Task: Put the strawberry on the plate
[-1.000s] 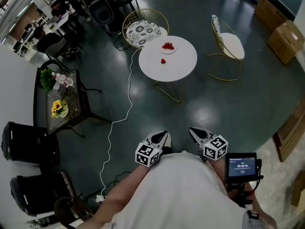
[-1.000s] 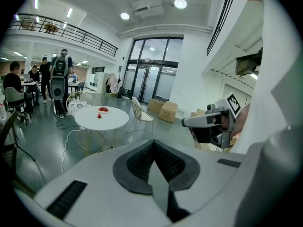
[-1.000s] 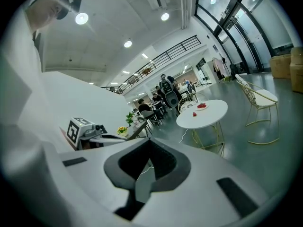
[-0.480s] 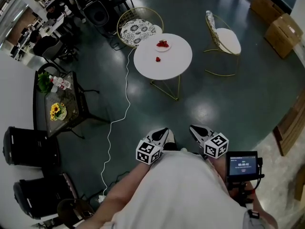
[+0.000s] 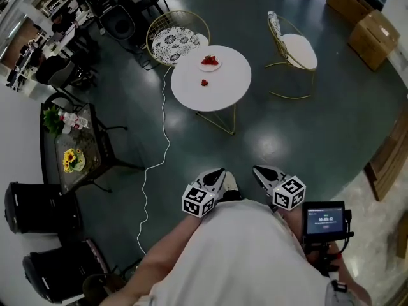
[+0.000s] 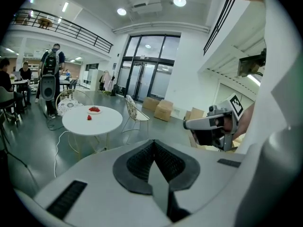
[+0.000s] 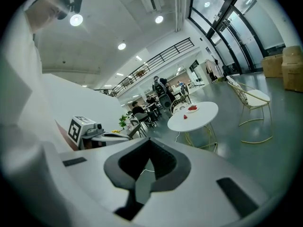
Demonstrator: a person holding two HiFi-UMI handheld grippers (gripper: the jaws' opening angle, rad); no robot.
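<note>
Head view: approach step, my left hand-held gripper [image 5: 216, 176] and right hand-held gripper [image 5: 262, 173] pressed together empty, bench [image 5: 224, 89] well off; next I'd reach the strawberry [image 5: 204, 82] near the plate [image 5: 217, 64].

1 small red strawberry [image 5: 204, 82] lies on the round table [image 5: 224, 87], near the white plate [image 5: 215, 65].

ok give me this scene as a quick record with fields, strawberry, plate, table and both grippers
table: round white table, far ahead of the person
plate: plate on the table's far side, red fruit already on it
strawberry: loose strawberry on the bare tabletop, on the near side of the plate, apart from it
left gripper: left gripper shut, empty, close to the body
right gripper: right gripper shut, empty, close to the body
task state: loose strawberry not yet on the plate
</note>
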